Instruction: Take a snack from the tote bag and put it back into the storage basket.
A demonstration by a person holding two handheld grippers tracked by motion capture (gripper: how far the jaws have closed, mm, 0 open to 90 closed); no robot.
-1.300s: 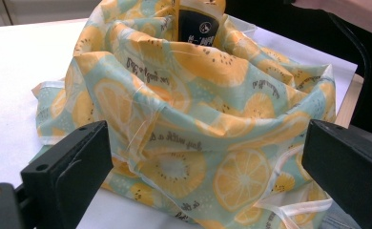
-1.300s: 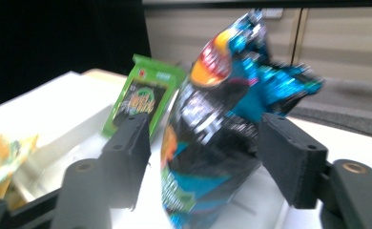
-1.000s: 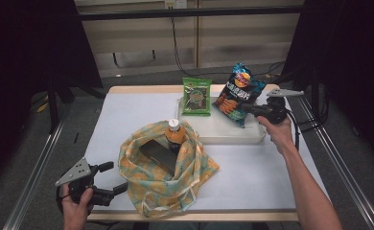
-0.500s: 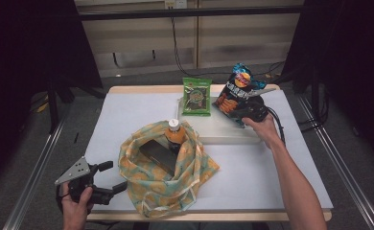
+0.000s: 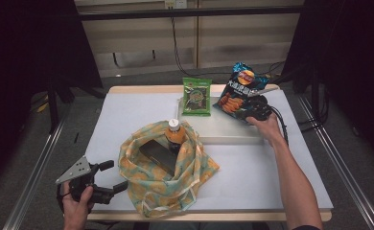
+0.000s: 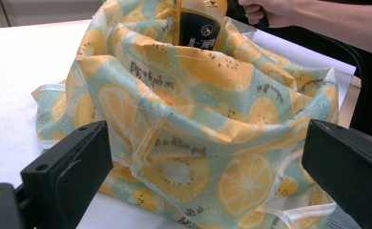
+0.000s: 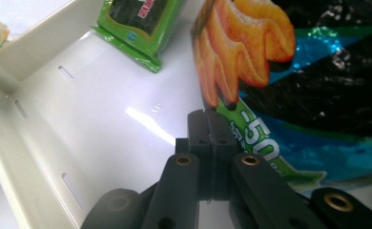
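Observation:
A lemon-print cloth bag [image 5: 175,187] lies open mid-table with an orange-capped bottle [image 5: 174,134] and a dark flat pack [image 5: 155,155] inside. My left gripper [image 5: 114,176] is open at the front left, a short way off the bag; from its own camera the bag [image 6: 198,95] and the bottle [image 6: 198,24] show beyond the spread jaws. On the white tray [image 5: 223,132] stand a green snack pack [image 5: 197,96] and a blue-black chips bag [image 5: 238,88]. My right gripper [image 7: 208,117] is shut on the lower edge of the chips bag [image 7: 317,71].
The tray's near wall [image 7: 12,143] rises left of my right gripper, and the green snack pack [image 7: 141,24] lies beyond it. Bare white tabletop [image 5: 271,172] stretches right of the bag. Metal rails run along both sides of the table.
My right gripper has moved left from beside the tray's right end to the chips bag and shut on its edge. The left gripper has stayed put.

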